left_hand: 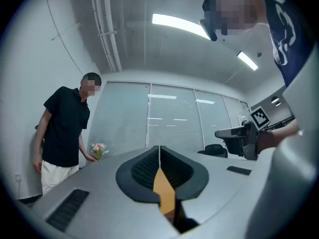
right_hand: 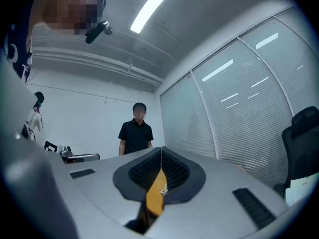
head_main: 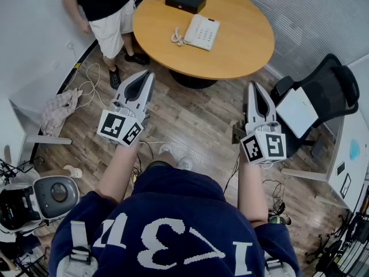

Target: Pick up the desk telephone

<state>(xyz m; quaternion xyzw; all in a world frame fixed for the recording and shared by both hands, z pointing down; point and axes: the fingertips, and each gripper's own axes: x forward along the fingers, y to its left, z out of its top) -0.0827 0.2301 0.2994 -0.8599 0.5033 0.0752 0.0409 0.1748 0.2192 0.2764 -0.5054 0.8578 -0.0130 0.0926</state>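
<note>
- Here, the desk telephone (head_main: 200, 32) is white and lies flat on the round wooden table (head_main: 242, 45), left of the tabletop's middle in the head view. Its long axis runs from the table's far side toward the near side, with the near end leaning slightly to the picture's left.
- The handset lies along the telephone's left edge, parallel to that axis, and the keypad is on the right. The coiled cord (head_main: 176, 37) is bunched at the near-left corner and touches the tabletop.
- A black box (head_main: 185, 0) lies beyond the telephone and apart from it, near the table's far edge.
- A small vase of flowers (left_hand: 98, 149) stands at the far-left rim (in the head view it shows only as a pale cup).
- The left gripper (head_main: 147, 75) has its jaws pressed together with nothing between them. It is held over the floor, short of the table's near edge, with its tips aimed toward the table.
- The right gripper (head_main: 253, 86) also has its jaws fully closed and empty. It sits level with the left one and well apart from it, and it also points toward the table.
- Neither gripper touches the telephone.
- A second person (head_main: 106, 7) in a black shirt and pale shorts stands at the table's left, with one hand at the vase.
- A black office chair (head_main: 328, 85) stands to the right of the table, with a white panel (head_main: 297, 111) resting on it.
- On the wooden floor, a crumpled cloth (head_main: 60, 109) and loose cables (head_main: 92, 85) lie at the left.
</note>
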